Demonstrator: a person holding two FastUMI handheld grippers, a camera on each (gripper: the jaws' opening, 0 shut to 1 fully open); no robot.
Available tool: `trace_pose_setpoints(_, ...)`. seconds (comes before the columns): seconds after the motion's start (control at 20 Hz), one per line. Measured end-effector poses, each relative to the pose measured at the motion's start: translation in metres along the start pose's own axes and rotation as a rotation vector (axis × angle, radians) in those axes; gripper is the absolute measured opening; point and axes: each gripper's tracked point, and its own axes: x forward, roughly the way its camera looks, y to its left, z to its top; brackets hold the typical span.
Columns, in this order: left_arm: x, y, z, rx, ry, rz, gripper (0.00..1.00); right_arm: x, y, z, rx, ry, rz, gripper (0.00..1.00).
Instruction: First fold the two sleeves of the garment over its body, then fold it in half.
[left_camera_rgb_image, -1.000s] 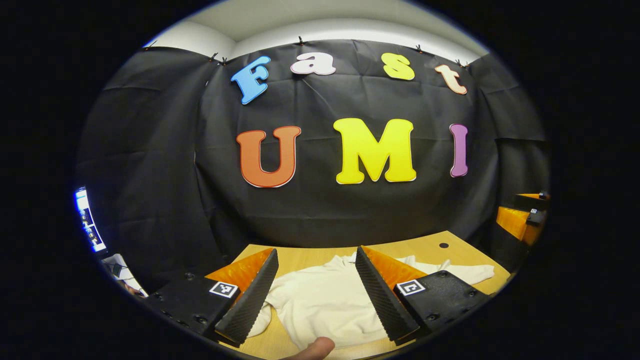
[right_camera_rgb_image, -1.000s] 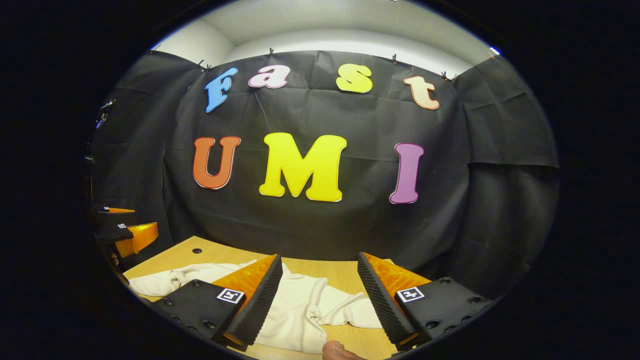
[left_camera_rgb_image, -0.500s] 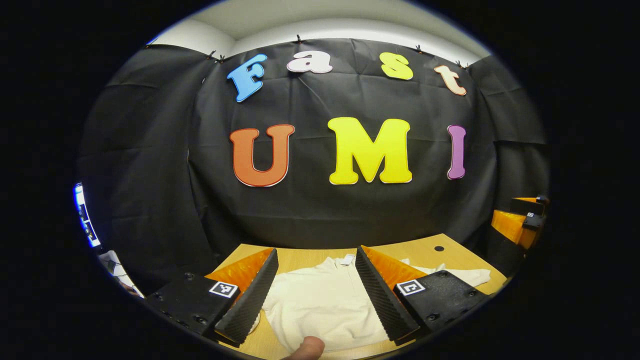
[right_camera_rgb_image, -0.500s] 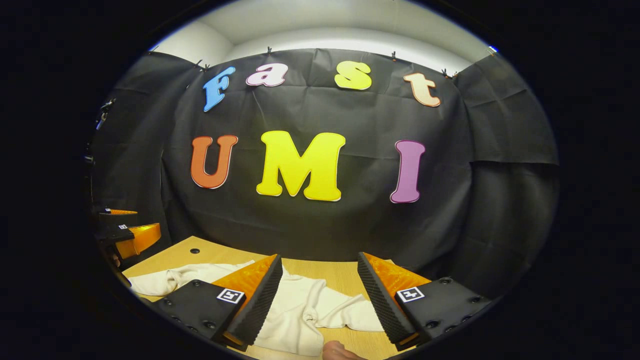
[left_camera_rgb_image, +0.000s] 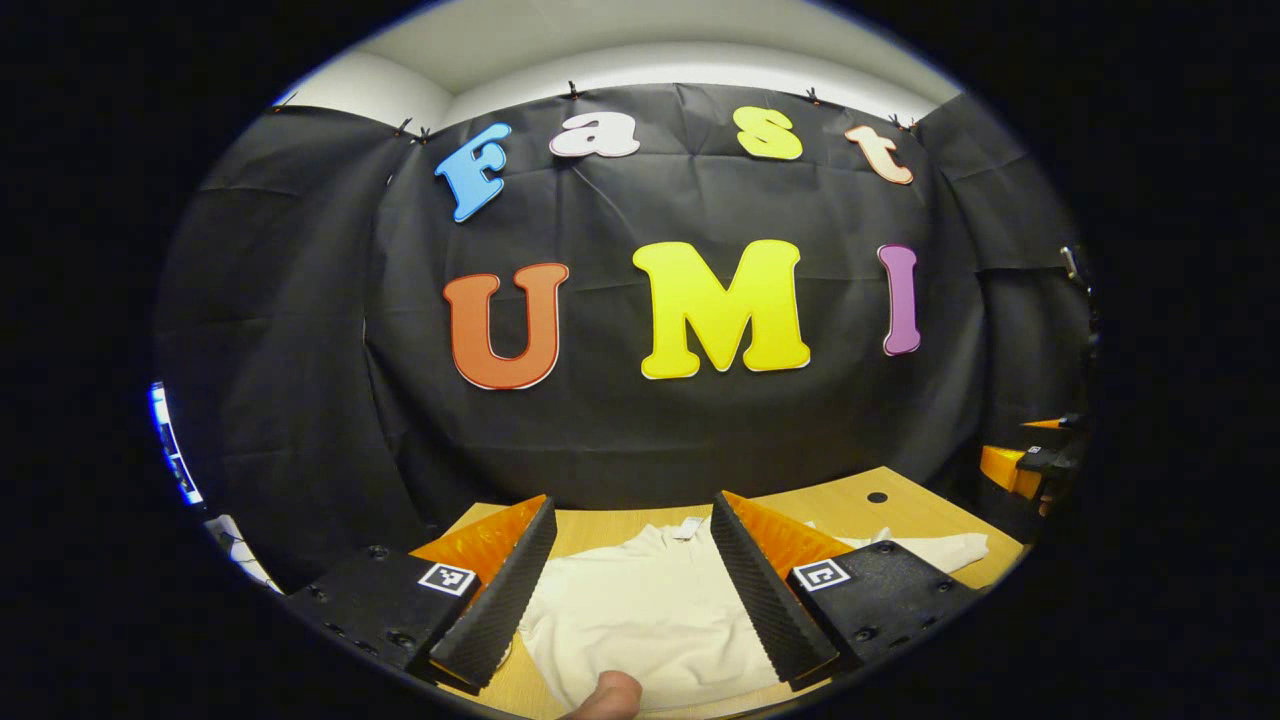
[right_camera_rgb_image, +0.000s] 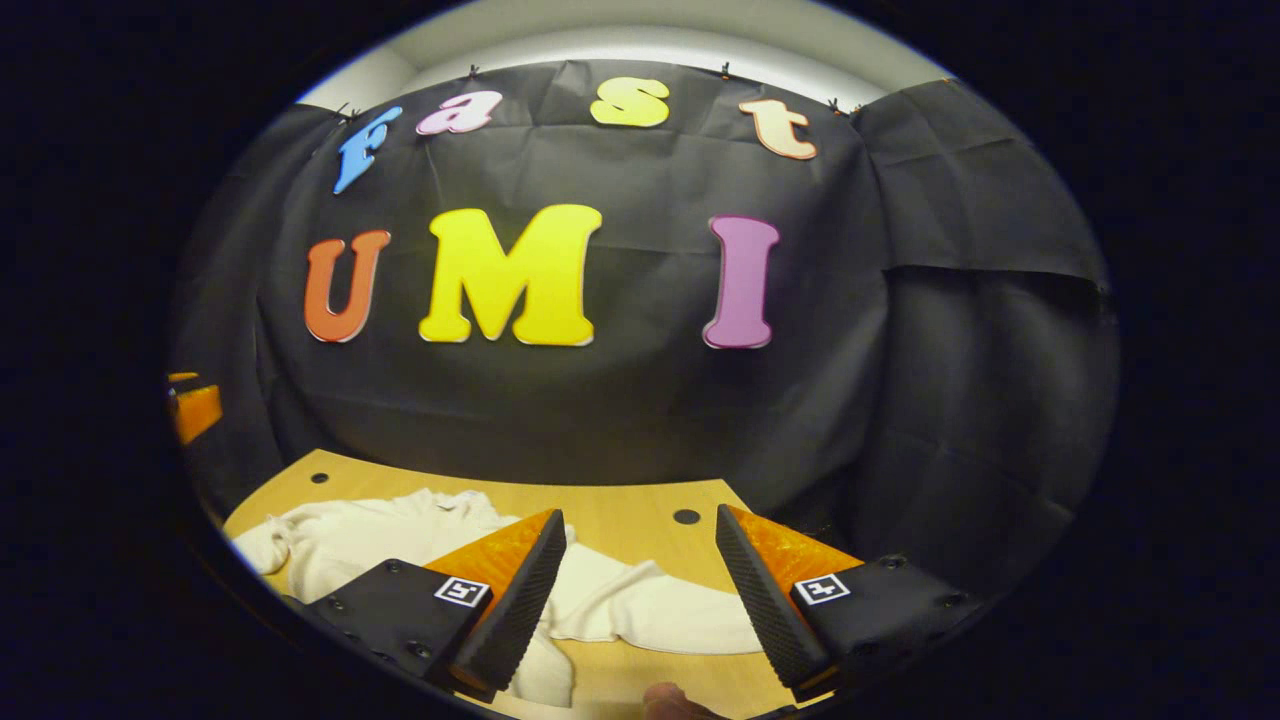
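Hand-held gripper (left_camera_rgb_image: 625, 585): black mounts, square markers

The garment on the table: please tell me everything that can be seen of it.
The garment is a cream-white, soft knit-looking top lying spread on the wooden table. In the left gripper view its body lies flat, a small neck tag at the far edge, one sleeve reaching right. In the right gripper view that sleeve lies unfolded, slightly wrinkled, stretched over the wood. Both grippers hang open above it; whether either touches it cannot be told.

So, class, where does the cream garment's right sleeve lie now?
In the right gripper view, the sleeve lies flat on the wooden table, between the open right gripper fingers.
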Motion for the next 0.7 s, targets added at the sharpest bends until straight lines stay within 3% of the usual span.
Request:
trace_pose_setpoints(0.3, -0.007, -0.034, 0.009, 0.01, 0.01, 0.037, 0.99, 0.052, -0.117, -0.126, 0.042, 0.276, -0.212, 0.94)
trace_pose_setpoints(0.7, -0.014, -0.063, 0.028, -0.017, -0.001, 0.142, 0.98, 0.092, -0.175, -0.245, 0.181, 0.607, -0.256, 0.95)
